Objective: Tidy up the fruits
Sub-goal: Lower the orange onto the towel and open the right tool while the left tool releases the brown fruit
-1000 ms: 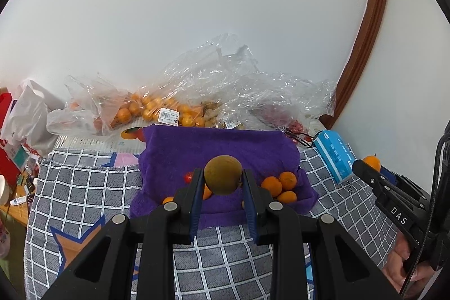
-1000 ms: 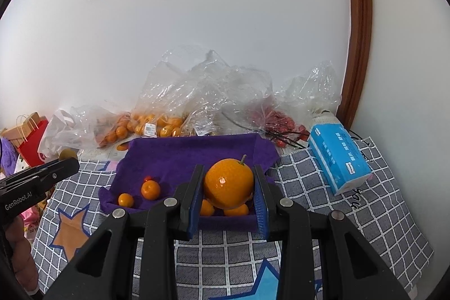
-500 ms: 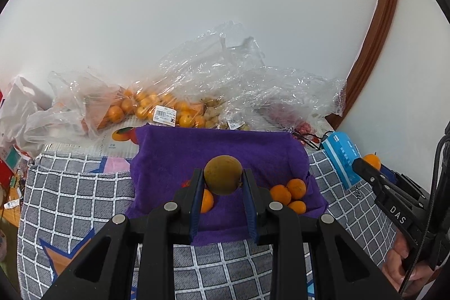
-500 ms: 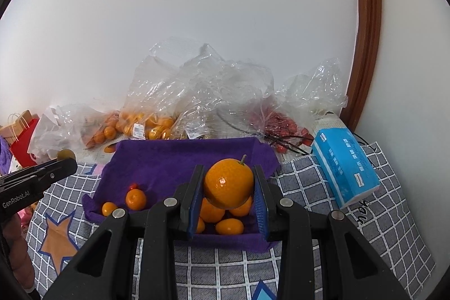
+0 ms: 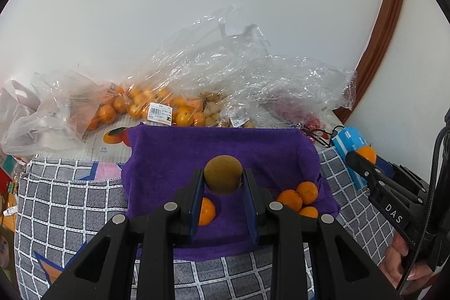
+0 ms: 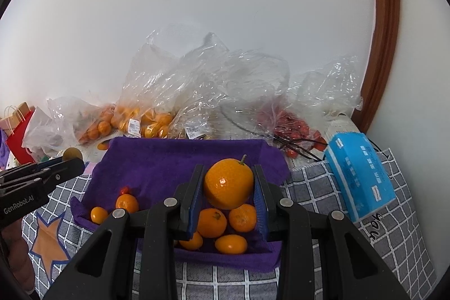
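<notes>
Left gripper [image 5: 222, 182] clamped on a brown round fruit [image 5: 223, 174], held above the purple towel [image 5: 253, 148]; right gripper [image 6: 228, 184] clamped on a large orange [image 6: 228, 183], above small oranges [image 6: 222, 227] at the towel's near right corner, on the checked cloth [image 6: 323, 187]

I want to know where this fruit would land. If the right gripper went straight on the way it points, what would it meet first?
Probably the small oranges lying on the purple towel, which sit just beneath and beyond the big orange that the right gripper holds. Depth is hard to judge.
</notes>
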### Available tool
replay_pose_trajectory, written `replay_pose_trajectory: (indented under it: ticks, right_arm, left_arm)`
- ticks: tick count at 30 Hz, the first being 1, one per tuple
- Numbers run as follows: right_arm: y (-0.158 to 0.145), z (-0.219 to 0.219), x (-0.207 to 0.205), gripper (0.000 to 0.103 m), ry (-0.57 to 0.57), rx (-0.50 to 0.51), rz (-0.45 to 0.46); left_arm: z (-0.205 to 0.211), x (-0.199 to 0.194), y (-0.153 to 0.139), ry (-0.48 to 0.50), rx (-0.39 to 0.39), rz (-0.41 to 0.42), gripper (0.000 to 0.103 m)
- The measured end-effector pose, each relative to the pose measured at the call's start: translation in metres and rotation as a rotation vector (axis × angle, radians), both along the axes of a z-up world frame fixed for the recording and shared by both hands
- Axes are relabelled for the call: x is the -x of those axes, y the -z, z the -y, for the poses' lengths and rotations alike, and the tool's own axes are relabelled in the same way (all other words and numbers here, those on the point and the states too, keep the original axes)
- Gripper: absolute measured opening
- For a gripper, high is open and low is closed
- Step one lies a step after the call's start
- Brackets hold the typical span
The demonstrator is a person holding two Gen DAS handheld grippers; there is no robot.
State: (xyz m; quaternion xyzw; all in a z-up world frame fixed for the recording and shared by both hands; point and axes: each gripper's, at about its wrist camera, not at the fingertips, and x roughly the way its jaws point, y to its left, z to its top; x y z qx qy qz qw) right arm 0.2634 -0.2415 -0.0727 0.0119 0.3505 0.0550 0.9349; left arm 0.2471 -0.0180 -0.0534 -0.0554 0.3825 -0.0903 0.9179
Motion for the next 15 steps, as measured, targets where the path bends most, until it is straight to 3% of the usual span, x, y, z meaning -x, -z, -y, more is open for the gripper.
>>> replay_pose_trajectory:
  ticks: [15]
  right_arm:
    - [0.035, -0.014, -0.038, 0.033, -0.024, 0.003, -0.063]
  left_arm:
    - [-0.009, -0.041, 0.019, -0.017, -0.03, -0.033, 0.026]
